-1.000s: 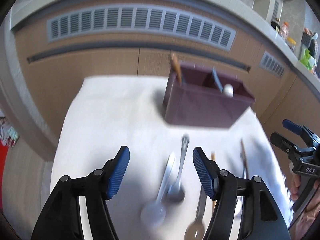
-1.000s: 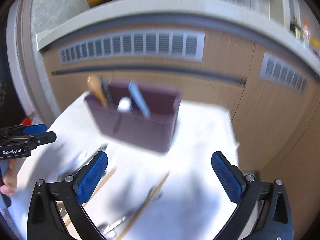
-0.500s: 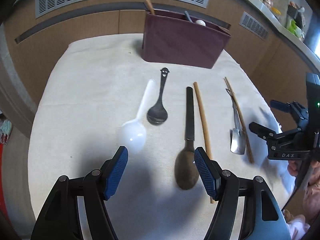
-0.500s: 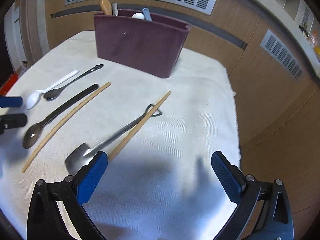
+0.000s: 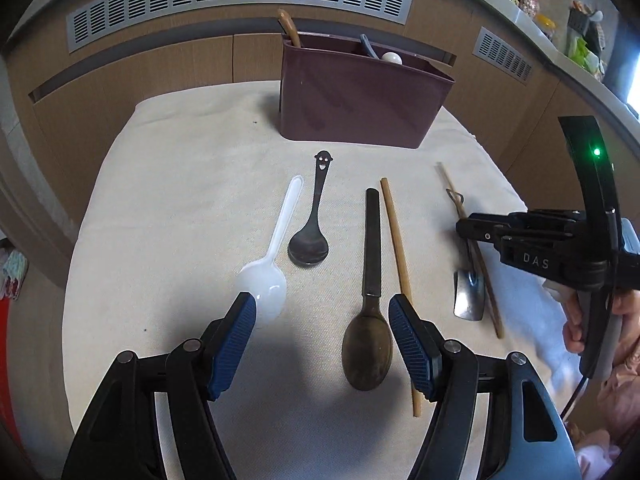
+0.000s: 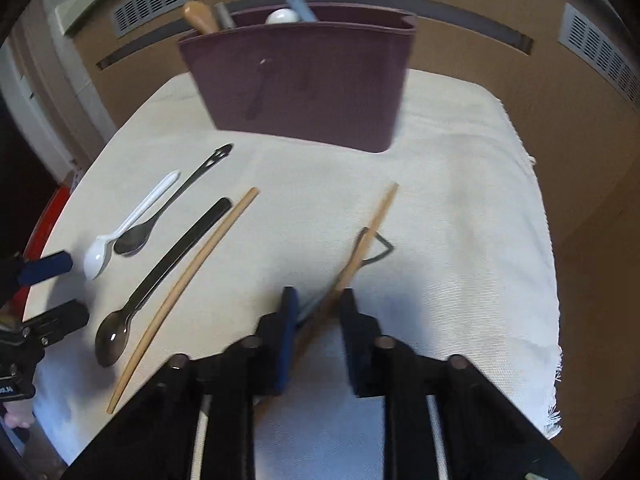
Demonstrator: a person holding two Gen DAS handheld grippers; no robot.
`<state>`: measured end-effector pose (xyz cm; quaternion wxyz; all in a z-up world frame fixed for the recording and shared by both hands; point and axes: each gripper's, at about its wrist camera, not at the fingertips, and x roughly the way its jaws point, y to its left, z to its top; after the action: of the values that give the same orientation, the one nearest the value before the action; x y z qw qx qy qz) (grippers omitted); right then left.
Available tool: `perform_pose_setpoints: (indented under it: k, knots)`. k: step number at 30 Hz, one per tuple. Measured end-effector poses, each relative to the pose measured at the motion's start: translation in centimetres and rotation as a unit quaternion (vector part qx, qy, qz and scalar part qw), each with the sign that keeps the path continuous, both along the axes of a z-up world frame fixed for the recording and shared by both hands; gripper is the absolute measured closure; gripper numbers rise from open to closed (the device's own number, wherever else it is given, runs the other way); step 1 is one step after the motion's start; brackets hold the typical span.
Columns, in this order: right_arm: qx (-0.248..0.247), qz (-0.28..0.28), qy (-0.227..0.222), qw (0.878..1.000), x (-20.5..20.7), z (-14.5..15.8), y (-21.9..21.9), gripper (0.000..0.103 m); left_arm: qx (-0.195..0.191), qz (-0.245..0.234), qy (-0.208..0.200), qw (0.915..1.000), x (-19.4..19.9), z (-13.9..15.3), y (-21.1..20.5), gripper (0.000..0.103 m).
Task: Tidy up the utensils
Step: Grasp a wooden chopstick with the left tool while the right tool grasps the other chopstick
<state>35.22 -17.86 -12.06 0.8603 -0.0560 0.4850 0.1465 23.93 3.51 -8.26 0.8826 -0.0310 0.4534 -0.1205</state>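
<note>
On the white cloth lie a white plastic spoon, a black smiley-handled spoon, a long dark spoon and a chopstick. Farther right, a second chopstick lies across a metal spoon. My left gripper is open, low over the bowls of the white and dark spoons. My right gripper is closing. That second chopstick and the metal spoon's handle are between its pads, which seem to touch both. A maroon utensil holder stands behind.
The holder contains a wooden handle, a white knob and a grey-blue handle. The cloth's fringed right edge is close to my right gripper. Wooden cabinet fronts with vents rise behind the table. A hand grips the right tool.
Both grippers came down toward the cloth. The right jaws went from wide open to nearly together around the right chopstick and metal spoon handle. The left jaws kept their width.
</note>
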Motion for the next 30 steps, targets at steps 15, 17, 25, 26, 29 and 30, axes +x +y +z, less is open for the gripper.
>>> perform_pose_setpoints:
  k: [15,17,25,26,29,30]
  knots:
    - [0.035,-0.035,0.006,0.999,-2.0,1.3,-5.4,0.098,0.003,-0.089,0.063,0.994,4.2,0.2,-6.0,0.076]
    - [0.034,-0.038,-0.002,0.999,-2.3,1.3,-5.9,0.098,0.005,-0.097,0.087,0.9914,5.4,0.0,-6.9,0.076]
    - [0.053,-0.034,-0.015,0.998,-2.9,1.8,-7.1,0.097,0.086,-0.12,0.113,0.9826,8.4,-2.0,-10.3,0.078]
    - [0.057,-0.028,-0.015,0.998,-2.8,1.9,-7.0,0.094,0.093,-0.122,0.108,0.9823,8.6,-2.0,-10.5,0.078]
    - [0.07,0.003,-0.013,0.997,-2.5,2.2,-6.2,0.091,0.097,-0.118,0.095,0.9837,9.1,-1.9,-10.7,0.088]
    - [0.073,0.01,-0.01,0.997,-2.2,2.1,-5.8,0.09,0.096,-0.113,0.088,0.985,9.1,-1.8,-10.5,0.096]
